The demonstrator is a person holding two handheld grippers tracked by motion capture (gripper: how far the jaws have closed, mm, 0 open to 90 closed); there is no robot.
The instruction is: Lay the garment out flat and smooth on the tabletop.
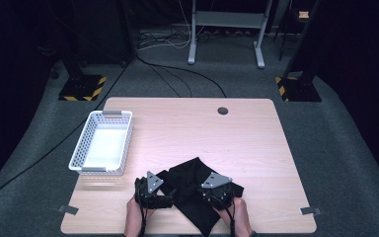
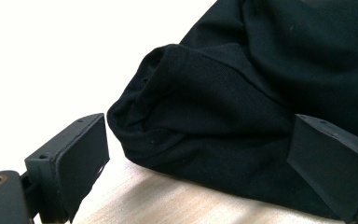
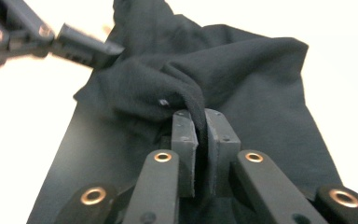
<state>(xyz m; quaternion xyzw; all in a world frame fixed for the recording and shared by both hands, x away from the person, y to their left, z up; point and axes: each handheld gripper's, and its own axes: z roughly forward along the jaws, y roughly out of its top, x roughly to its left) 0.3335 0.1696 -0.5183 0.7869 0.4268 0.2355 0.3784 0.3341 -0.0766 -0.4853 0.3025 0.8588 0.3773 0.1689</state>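
Note:
A black cloth (image 1: 192,185) lies crumpled on the wooden table (image 1: 187,123) near its front edge. My right gripper (image 3: 201,122) is shut on a raised fold of the cloth (image 3: 242,79), which is pinched between the two pads and lifted a little. In the high view the right gripper (image 1: 216,191) sits over the cloth's right part. My left gripper (image 2: 200,149) stands open, its jaws wide apart on either side of a rolled edge of the cloth (image 2: 223,93); the pads do not press on it. The left gripper (image 1: 152,190) is at the cloth's left edge.
A white perforated basket (image 1: 102,143) stands empty on the table's left side. A round cable hole (image 1: 222,110) is near the far edge. Grey tape marks sit at the front corners. Stands and cables are on the floor beyond.

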